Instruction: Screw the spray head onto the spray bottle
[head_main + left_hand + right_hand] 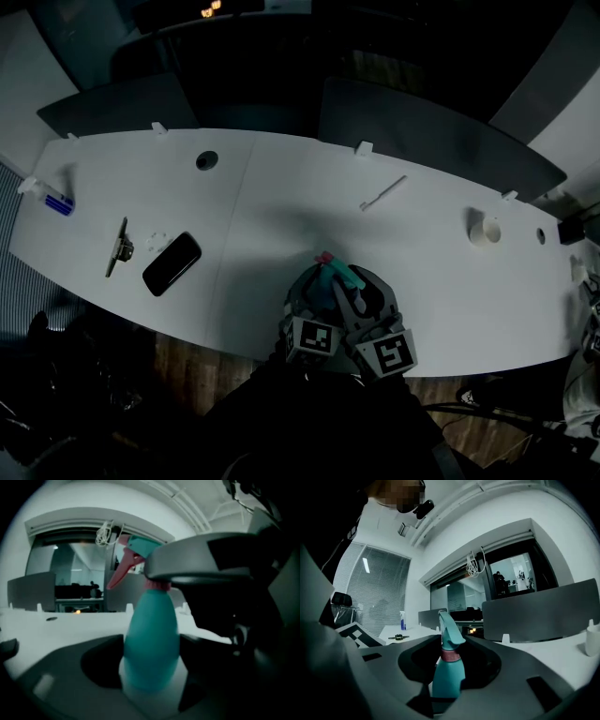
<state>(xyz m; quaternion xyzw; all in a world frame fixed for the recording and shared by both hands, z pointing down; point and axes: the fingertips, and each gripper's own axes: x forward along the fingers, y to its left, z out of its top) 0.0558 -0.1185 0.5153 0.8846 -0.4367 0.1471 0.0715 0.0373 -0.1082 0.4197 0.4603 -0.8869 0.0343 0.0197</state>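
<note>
Spray bottle [151, 639] is sitting upright between both grippers, right in front of the person, over the near edge of the white table [281, 216]. I cannot tell whether its base is touching the tabletop. Its body is teal and smooth, swelling low down and narrowing toward the neck. A pink collar [450, 655] is ringing that neck, and the spray head [140, 544] is sitting on top of it – teal on the upper shell, with a pink trigger [123, 571] sloping down in front.

The left gripper [151, 672] is clasping the wide lower body, its jaws standing far apart with the pads lying against the bottle's sides. The right gripper [449, 667] is coming in higher, its jaws at a middling width and closing on the spray head just above the collar. In the left gripper view, one of its grey jaws is crossing in front of the head's rear part.

Farther out on the table, a dark phone [172, 263] is lying to the left beside a slim metal tool [117, 247], well apart from the bottle. A white stick-like item [382, 193] is lying beyond the grippers – near the far edge. A small white cup-shaped object [485, 230] is standing off to the right. Grey partition screens [122, 103] are rising behind the table.
</note>
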